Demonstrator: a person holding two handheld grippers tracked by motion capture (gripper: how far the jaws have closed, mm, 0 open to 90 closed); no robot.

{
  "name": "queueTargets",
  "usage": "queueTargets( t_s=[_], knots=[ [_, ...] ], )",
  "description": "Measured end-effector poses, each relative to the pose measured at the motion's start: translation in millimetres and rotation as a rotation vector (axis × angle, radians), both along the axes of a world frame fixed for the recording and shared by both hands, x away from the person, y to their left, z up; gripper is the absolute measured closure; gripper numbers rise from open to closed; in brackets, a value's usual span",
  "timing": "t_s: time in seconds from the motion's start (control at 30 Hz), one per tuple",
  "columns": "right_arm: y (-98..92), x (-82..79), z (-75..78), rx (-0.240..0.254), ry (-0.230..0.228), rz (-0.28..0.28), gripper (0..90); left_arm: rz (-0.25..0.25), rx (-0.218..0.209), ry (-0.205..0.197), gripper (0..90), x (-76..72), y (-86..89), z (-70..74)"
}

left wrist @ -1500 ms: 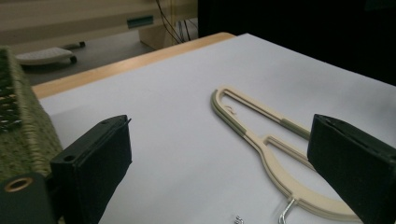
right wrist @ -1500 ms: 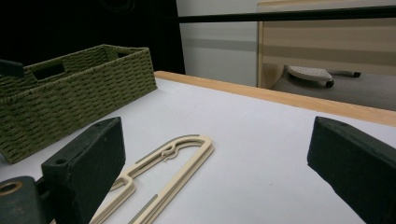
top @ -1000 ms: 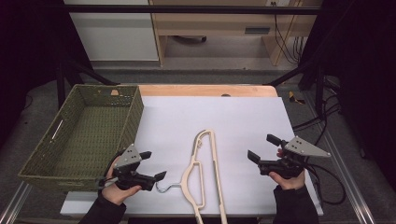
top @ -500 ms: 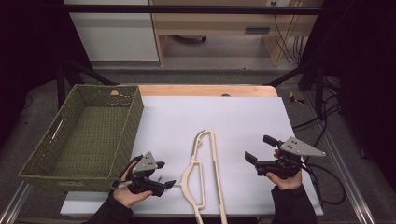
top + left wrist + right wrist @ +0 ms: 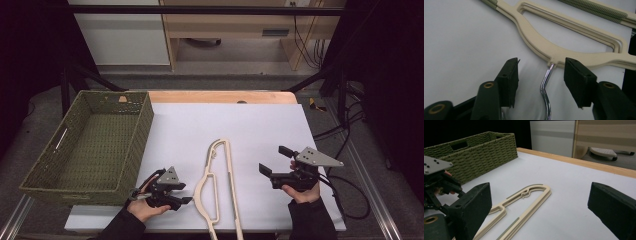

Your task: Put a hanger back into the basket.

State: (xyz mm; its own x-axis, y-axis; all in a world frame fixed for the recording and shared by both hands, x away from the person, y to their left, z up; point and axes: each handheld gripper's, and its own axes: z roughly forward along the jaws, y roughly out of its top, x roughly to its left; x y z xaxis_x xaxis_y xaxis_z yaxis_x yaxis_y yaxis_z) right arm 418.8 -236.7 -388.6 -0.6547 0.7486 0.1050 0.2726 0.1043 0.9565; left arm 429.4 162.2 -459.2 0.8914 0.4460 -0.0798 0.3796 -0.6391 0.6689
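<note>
- One cream hanger [image 5: 220, 186] flat on the white worktop [image 5: 240, 125], long axis running away from the near edge, far end rounded; in the left gripper view looks like stacked cream layers, exact count unclear.
- One chrome hook [image 5: 546, 87] coming off the hanger's neck, bent, lying on the worktop, pointing toward the left gripper.
- Two grippers, one per hand.
- Left gripper [image 5: 184, 199] low at the near edge, just left of the hanger, tilted down; jaws half apart, just been closing, hook wire between them, pads [image 5: 510, 77] not touching the wire, clear gap on both sides.
- Right-hand pad tip in that view just beside the hanger's cream neck; contact cannot be told.
- Right gripper [image 5: 275, 160] held above the worktop to the right of the hanger, well apart from it, jaws wide apart, nothing between them.
- One green woven basket [image 5: 50, 175] at the left of the worktop, rectangular, handle slots in the walls, nothing seen inside.
- Left gripper near the basket's near right corner, not touching it.
- One wooden edge strip [image 5: 220, 96] along the far side of the white sheet.
- Cables trailing off the right gripper toward the right edge.
</note>
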Motion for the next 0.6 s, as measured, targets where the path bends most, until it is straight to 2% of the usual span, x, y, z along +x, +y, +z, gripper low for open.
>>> queueTargets(
  t_s=[0.07,0.1,0.13,0.2,0.4,0.6],
  knots=[
    [0.5,0.5,-0.4,-0.001,0.000,-0.001,5.5,-0.005,0.005,0.005,52.0,1.0,-1.2,-1.0],
    [0.5,0.5,-0.4,-0.001,0.000,-0.001,5.5,-0.005,0.009,0.008,52.0,1.5,-1.8,-1.6],
    [1.0,0.3,-0.7,-0.001,0.006,-0.002,5.5,-0.017,0.023,0.016,55.3,2.6,-2.7,-3.1],
    [1.5,0.3,-0.7,0.001,0.007,0.001,5.6,-0.019,0.034,0.010,59.3,2.9,-3.5,-3.8],
    [2.7,0.9,-1.6,0.001,0.008,0.007,5.7,-0.046,0.029,0.036,68.5,4.5,-4.9,-6.2],
    [5.1,1.8,-3.6,-0.006,0.017,0.012,5.8,-0.076,0.017,0.042,75.7,5.8,-4.3,-7.3]
  ],
)
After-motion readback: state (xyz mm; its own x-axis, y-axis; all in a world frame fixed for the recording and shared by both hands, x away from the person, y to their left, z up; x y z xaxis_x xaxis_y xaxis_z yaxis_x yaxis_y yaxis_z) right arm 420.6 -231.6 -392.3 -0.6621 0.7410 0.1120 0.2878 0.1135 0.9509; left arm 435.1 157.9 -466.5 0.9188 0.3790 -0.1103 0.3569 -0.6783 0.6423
